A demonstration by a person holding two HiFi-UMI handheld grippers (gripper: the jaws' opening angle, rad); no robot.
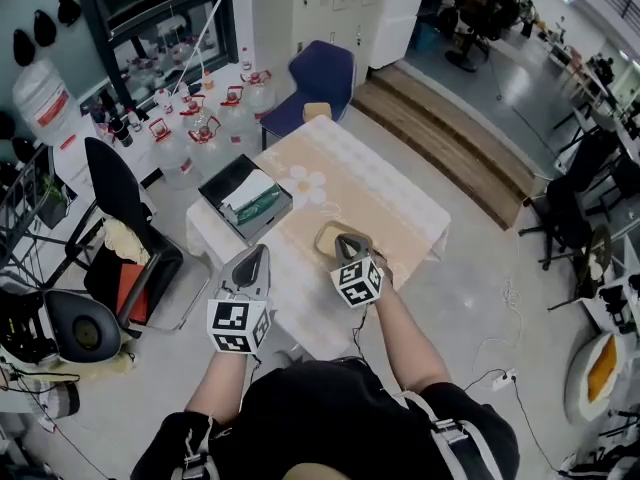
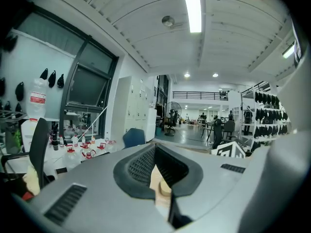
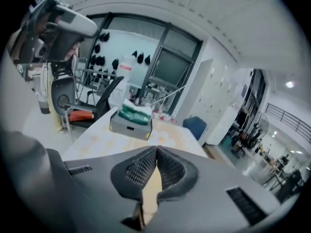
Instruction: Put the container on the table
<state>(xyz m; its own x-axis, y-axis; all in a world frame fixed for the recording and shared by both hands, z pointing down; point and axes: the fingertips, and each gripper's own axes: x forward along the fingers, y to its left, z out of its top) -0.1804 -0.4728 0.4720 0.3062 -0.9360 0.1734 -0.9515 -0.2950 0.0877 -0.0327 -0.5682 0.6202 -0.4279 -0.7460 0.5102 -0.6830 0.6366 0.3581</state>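
A grey open box (image 1: 273,220) with green and white items inside stands on the left part of the table (image 1: 380,193), which is covered in a beige and white cloth. The same box (image 3: 127,128) shows ahead of the right gripper's jaws. My right gripper (image 1: 345,238) hovers over the table's near edge, above a tan bowl-like thing (image 1: 325,236) that it partly hides. Its jaws (image 3: 157,148) are shut with nothing between them. My left gripper (image 1: 258,251) hangs beside it at the near left edge, and its tips (image 2: 154,145) meet with nothing held.
A black office chair (image 1: 130,238) with tan and red things stands left of the table. A blue chair (image 1: 322,76) and a small tan stool (image 1: 317,111) stand at the far end. Water jugs (image 1: 205,118) crowd the floor behind, and a wooden step (image 1: 450,138) runs at the right.
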